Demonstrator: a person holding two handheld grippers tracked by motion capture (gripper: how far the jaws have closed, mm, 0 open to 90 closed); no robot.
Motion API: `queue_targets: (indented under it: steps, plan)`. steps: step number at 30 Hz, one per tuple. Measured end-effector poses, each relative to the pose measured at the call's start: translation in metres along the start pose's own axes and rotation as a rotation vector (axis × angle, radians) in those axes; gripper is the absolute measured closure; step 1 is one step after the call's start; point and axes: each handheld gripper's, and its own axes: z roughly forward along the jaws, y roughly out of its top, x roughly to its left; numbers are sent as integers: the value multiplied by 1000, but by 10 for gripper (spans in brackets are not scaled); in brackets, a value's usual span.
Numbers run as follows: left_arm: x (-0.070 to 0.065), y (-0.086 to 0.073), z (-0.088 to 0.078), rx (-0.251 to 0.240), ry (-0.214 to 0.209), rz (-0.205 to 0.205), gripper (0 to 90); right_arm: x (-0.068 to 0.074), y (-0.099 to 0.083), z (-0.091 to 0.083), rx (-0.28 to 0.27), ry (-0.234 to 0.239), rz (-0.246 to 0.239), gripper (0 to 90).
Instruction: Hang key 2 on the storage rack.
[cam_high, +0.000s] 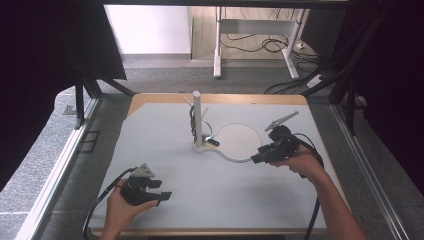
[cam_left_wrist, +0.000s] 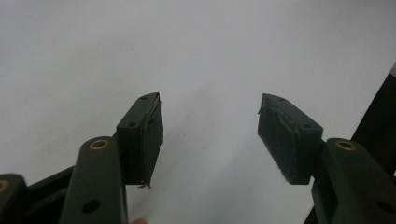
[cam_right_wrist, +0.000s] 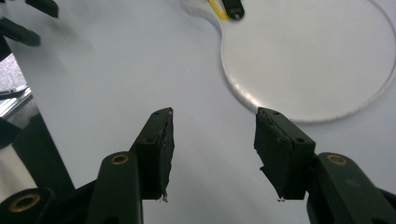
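- One clear round disc (cam_high: 240, 142) lies flat on the grey table (cam_high: 210, 200), right of centre, joined to one upright white post (cam_high: 197, 117) at its 9 o'clock.
- Two grippers: the left gripper (cam_high: 161, 192) at the table's 7 o'clock, jaws apart and empty.
- The right gripper (cam_high: 257, 157) at the disc's 5 o'clock, jaws apart, empty.
- Small dark part (cam_right_wrist: 232, 8) beside the post: cut off, hard to identify.
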Motion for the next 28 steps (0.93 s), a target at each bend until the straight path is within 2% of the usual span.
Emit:
queue_targets:
  steps: [1,3,7,10,13,16,20,22,25,28]
  plan:
    - [0,-1,0,5,5,1,403,-3,-14,4,-3,-12,13,472]
    - [0,-2,-1,6,7,5,403,-5,-28,7,-15,-22,27,473]
    - [-1,-2,0,12,10,6,403,-7,-55,14,-65,-5,57,477]
    - [-1,-2,2,17,15,5,402,-4,-71,21,-136,62,88,484]
    - [-1,-2,4,26,15,7,402,3,-79,29,-131,20,62,482]
    - [-2,-2,5,32,17,6,400,6,-83,31,-146,-6,57,481]
    - [-2,-3,6,36,22,9,399,6,-85,31,-150,-25,54,477]
    - [-2,-3,6,36,23,10,399,6,-86,28,-170,-45,53,474]
    - [-2,-3,5,20,8,3,398,6,-89,26,-203,-55,48,453]
    - [-2,-2,7,12,17,1,399,2,-94,27,-203,-75,50,438]
